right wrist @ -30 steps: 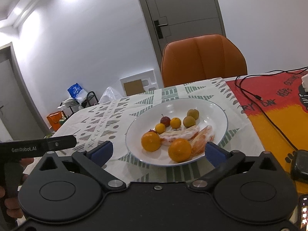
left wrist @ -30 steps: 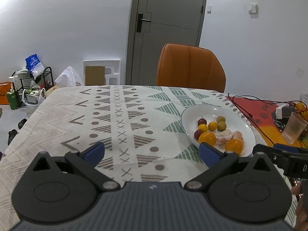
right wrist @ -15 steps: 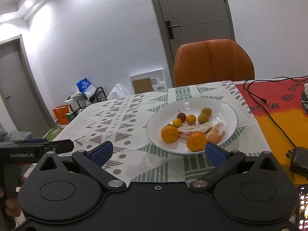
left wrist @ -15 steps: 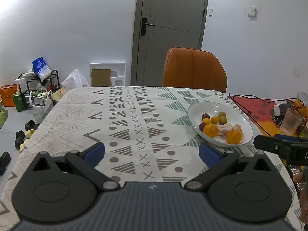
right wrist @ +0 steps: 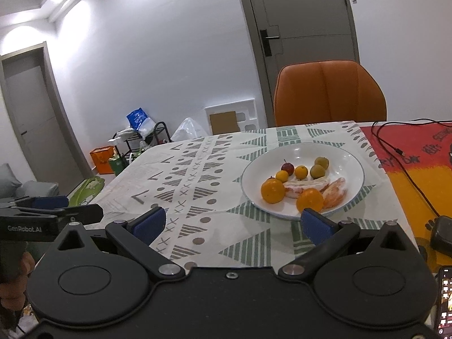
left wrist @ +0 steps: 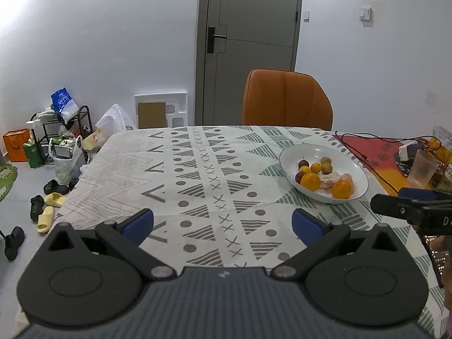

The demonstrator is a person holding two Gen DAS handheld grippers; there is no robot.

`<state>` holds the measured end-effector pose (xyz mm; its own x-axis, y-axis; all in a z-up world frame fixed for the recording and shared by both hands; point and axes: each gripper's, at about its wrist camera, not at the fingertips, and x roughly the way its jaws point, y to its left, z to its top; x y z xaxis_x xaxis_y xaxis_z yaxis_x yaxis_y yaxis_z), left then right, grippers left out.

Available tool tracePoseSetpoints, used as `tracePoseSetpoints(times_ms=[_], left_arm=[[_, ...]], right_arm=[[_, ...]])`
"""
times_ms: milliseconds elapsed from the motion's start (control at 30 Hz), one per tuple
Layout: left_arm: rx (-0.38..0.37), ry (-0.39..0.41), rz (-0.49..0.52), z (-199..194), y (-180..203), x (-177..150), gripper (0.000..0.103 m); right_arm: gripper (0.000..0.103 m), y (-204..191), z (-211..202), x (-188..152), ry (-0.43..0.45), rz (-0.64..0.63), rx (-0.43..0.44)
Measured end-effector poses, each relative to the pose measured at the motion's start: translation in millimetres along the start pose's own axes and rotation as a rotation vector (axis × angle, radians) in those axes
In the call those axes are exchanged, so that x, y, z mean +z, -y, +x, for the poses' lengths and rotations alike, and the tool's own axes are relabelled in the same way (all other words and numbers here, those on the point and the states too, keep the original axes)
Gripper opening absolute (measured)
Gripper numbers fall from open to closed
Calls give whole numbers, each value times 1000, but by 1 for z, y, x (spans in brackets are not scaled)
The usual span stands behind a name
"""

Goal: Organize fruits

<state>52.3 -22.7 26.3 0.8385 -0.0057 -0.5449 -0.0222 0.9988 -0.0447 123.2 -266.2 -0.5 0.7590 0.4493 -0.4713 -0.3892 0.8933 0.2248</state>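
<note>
A white plate (left wrist: 356, 169) (right wrist: 350, 158) on the patterned tablecloth holds two oranges (right wrist: 272, 190), peeled orange pieces (right wrist: 334, 190), small yellow fruits (right wrist: 301, 171), two green-brown ones (right wrist: 317, 171) and small red ones (right wrist: 287, 167). My left gripper (left wrist: 223, 223) is open and empty over the near middle of the table, left of the plate. My right gripper (right wrist: 230, 223) is open and empty, just short of the plate's near edge. Each gripper shows at the edge of the other's view.
An orange chair (left wrist: 285, 99) stands at the table's far side. A red and yellow mat (right wrist: 418, 163) with black cables, a translucent cup (left wrist: 423, 169) and a phone (right wrist: 445, 305) lie on the right. Bags, a rack and shoes are on the floor at the left (left wrist: 62, 152).
Both grippers have pulled back from the plate and risen; the plate looks smaller and farther in both views. Both stay open and empty.
</note>
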Motion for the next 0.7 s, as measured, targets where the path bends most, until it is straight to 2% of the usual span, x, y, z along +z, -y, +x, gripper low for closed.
tracePoseSetpoints(times_ms=[700], left_arm=[[27, -4, -20, -7, -12, -4, 103]], right_arm=[[103, -7, -11, -4, -4, -21, 18]])
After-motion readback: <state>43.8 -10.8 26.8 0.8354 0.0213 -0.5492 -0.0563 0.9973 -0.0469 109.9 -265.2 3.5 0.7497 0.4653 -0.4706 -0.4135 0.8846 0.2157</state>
